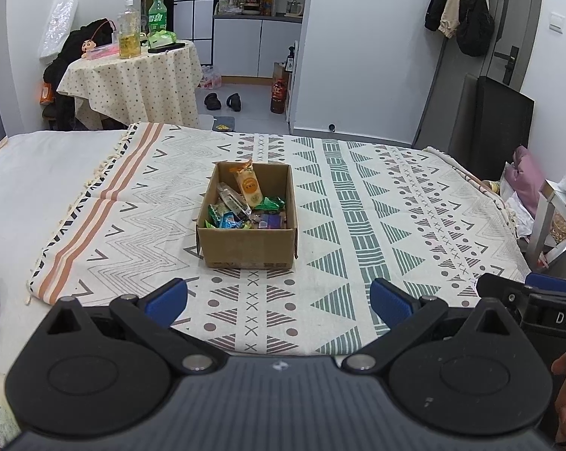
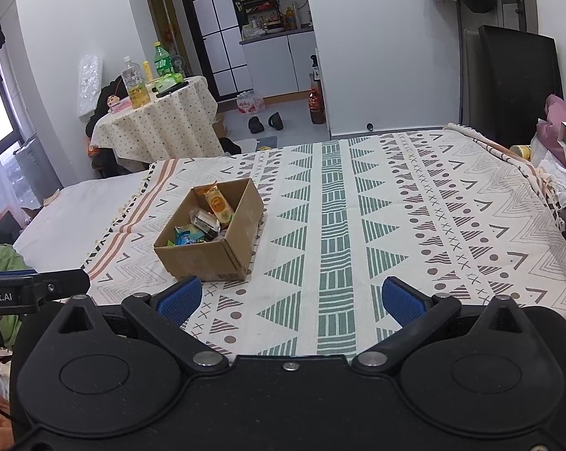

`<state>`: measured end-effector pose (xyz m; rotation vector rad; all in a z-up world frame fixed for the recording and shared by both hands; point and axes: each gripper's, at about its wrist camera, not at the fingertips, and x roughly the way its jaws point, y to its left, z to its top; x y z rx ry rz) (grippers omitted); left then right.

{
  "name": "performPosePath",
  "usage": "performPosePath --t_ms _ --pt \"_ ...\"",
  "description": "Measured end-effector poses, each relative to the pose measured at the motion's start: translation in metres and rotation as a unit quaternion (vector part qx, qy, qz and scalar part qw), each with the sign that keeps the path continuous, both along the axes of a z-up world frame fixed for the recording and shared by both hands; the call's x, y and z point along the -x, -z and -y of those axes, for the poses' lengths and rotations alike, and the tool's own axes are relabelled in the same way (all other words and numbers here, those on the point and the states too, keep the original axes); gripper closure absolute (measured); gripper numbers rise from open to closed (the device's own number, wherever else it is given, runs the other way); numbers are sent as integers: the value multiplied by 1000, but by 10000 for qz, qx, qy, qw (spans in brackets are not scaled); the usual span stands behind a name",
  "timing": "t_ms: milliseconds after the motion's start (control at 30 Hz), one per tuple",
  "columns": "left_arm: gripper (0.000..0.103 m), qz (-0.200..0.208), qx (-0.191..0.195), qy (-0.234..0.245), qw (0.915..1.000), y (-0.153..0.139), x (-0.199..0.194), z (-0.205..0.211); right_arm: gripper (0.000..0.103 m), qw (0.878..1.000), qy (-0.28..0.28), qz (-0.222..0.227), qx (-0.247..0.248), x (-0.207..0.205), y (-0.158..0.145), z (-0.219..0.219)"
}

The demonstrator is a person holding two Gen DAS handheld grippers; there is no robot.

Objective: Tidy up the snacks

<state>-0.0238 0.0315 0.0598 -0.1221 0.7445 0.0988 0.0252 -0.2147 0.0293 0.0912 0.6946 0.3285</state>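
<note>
Cardboard box (image 1: 247, 238) of wrapped snacks (image 1: 245, 210) upright on the patterned blanket (image 1: 358, 206) spread over the bed, lid flaps open. An orange-labelled packet (image 1: 248, 186) leaning against the far wall inside. Left tongs (image 1: 279, 302) spread wide, nothing between the blue pads (image 1: 166, 300), near the box's front. Right tongs (image 2: 292, 300) likewise released, empty, beside the box.

A brown cardboard box (image 1: 247, 248) sits on a cream blanket (image 1: 358, 203) patterned with green triangles and orange stripes.
</note>
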Motion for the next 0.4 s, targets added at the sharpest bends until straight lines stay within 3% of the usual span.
performPosePath --t_ms 400 --pt "0 16 -21 7 10000 -1 0 -2 0 10000 73 -39 -17 -2 2 4"
